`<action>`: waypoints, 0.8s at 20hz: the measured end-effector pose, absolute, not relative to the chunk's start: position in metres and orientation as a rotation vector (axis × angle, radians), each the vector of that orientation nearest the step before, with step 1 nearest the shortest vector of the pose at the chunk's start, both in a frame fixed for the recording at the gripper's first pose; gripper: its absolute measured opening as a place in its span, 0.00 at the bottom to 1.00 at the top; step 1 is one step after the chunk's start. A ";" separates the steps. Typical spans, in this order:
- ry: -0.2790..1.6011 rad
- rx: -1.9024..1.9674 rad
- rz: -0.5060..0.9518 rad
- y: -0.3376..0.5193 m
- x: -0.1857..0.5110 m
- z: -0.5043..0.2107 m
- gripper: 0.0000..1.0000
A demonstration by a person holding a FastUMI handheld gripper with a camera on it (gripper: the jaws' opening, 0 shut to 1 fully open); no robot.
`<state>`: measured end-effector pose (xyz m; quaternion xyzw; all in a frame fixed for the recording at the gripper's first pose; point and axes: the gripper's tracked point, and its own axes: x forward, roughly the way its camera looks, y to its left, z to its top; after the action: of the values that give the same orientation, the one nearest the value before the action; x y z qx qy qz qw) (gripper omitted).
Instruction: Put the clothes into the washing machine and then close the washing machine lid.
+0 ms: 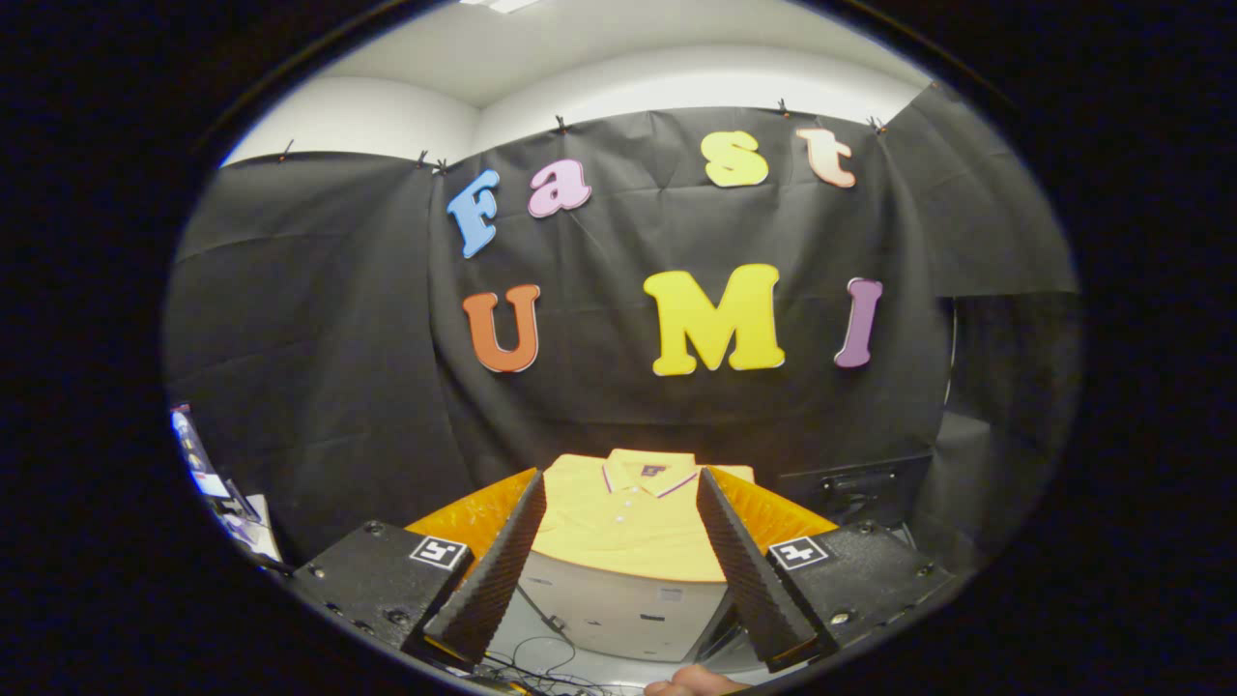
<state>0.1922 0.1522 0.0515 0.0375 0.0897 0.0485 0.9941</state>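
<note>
A folded yellow polo shirt [623, 527] lies flat with its collar toward the booth wall. It rests on an orange surface [478, 517] that tops a white box-like appliance [618, 614], whose front panel faces me below the shirt. My gripper [620, 498] is open, its two fingers spread wide. The shirt shows between and just beyond the fingertips [534, 488], and nothing is held. From this angle I cannot tell whether the fingers touch the shirt.
A dark case or box [855, 488] stands to the right behind the appliance. Papers and cables [227, 503] sit at the left. Cables [541, 667] trail on the floor below, and part of a hand [691, 681] shows beneath the fingers.
</note>
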 end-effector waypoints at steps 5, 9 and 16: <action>0.381 0.095 0.184 0.176 0.263 0.027 0.98; 0.591 0.137 0.181 0.179 0.320 -0.002 0.98; 0.933 0.066 0.090 0.159 0.385 -0.065 0.99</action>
<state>0.3849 0.1585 -0.0651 0.0317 0.4493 0.0432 0.8918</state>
